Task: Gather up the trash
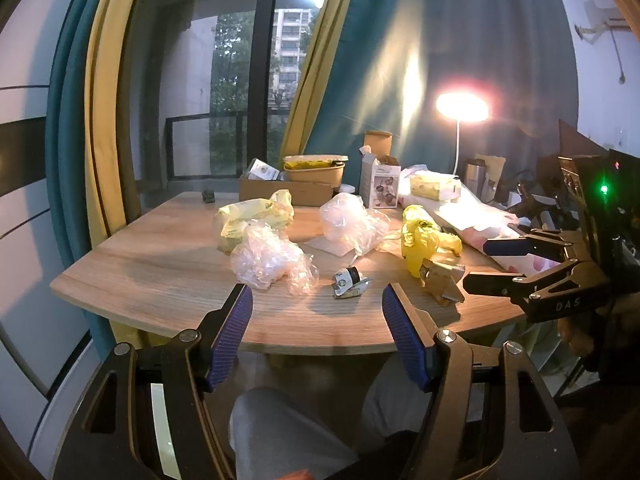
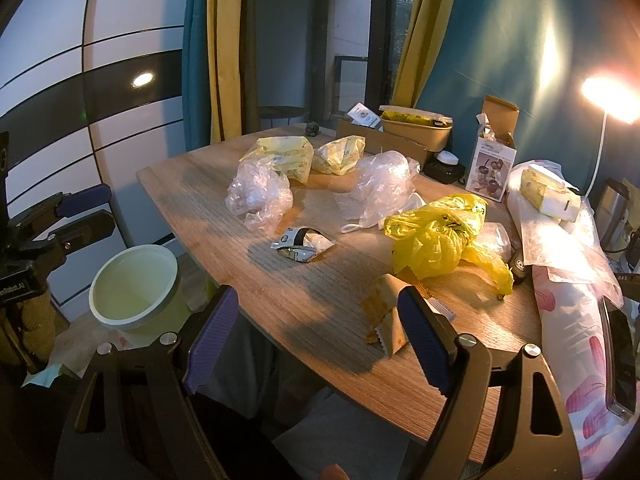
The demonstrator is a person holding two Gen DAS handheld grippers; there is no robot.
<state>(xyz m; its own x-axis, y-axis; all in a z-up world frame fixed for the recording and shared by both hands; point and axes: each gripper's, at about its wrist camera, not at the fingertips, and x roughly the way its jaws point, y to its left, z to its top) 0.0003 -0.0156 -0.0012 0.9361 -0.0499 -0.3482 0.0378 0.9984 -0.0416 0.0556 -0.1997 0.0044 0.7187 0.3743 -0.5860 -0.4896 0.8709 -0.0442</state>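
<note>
Wood table [image 2: 320, 300] by the window is littered: clear bags mid-table, small torn wrapper [image 2: 303, 243] and brown paper packet [image 2: 382, 316] near the front edge, yellow bag [image 2: 434, 236] toward the right edge. Left tongs [image 1: 317, 312] and right tongs [image 2: 316, 332] both hang wide open and empty off the front edge, likely lined up for a first pick. Pale bin [image 2: 134, 288] sits on the floor off the left front corner, within easy drop reach.

The surface [image 2: 304, 300] is matt, grained wood; the clear bags [image 2: 256, 192] and yellow bag [image 2: 432, 240] are glossy, crinkled plastic — the tongs [image 1: 318, 312] carry ribbed blue pads [image 1: 236, 320].

Both wrist views over table [image 1: 160, 272]
</note>
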